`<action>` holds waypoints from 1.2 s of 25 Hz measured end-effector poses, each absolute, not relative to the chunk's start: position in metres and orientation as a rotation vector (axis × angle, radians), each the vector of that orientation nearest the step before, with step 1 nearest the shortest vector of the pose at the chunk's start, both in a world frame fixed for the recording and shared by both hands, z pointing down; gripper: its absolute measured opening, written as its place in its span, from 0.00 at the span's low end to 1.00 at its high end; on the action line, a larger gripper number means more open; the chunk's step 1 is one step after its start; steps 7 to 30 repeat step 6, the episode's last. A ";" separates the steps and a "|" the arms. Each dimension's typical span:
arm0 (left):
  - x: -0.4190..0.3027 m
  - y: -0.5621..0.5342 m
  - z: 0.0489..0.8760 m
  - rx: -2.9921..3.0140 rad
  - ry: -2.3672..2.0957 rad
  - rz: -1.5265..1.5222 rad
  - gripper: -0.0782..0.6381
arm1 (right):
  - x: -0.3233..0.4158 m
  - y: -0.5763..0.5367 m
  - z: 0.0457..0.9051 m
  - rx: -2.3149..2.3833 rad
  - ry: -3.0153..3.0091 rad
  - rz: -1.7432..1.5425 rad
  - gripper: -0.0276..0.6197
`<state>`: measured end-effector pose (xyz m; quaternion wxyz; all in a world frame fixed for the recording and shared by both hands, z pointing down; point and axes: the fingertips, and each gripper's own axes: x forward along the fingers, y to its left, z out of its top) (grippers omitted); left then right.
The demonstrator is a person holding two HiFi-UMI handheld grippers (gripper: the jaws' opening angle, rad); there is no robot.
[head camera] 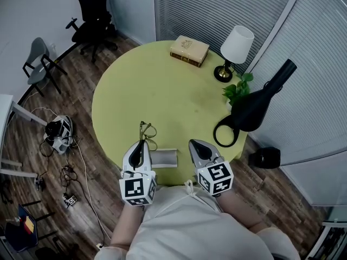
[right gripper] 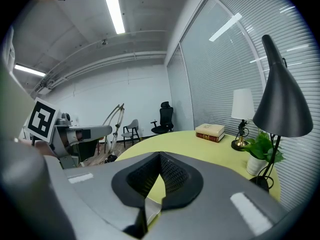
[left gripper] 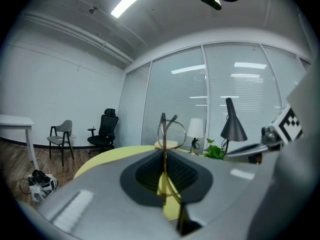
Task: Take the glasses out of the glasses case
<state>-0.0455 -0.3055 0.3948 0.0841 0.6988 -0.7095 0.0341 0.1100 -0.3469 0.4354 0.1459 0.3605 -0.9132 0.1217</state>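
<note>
Thin metal-framed glasses (head camera: 146,130) stick out over the round yellow-green table (head camera: 141,85), with my left gripper (head camera: 142,142) shut on them. In the left gripper view the frame (left gripper: 170,129) rises from between the closed jaws of that gripper (left gripper: 163,151). The grey glasses case (head camera: 164,158) lies flat near the table's front edge, between the two grippers. My right gripper (head camera: 192,142) hovers just right of the case, shut with nothing in it (right gripper: 160,155). Through the right gripper view I see the left gripper (right gripper: 75,131) holding the glasses (right gripper: 114,118) up.
At the far side of the table lie a book (head camera: 189,50) and a white-shaded lamp (head camera: 234,50). A small plant (head camera: 238,91) and a black desk lamp (head camera: 255,104) stand at the right edge. Chairs (head camera: 92,18) and cables (head camera: 59,131) are on the floor to the left.
</note>
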 end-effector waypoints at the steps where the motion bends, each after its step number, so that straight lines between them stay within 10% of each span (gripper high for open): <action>1: -0.045 -0.306 0.395 2.086 -2.116 0.106 0.12 | 0.110 -0.348 0.435 1.039 -2.631 0.349 0.04; 30: -0.043 -0.311 0.398 2.092 -2.107 0.122 0.12 | 0.109 -0.352 0.435 1.034 -2.634 0.346 0.04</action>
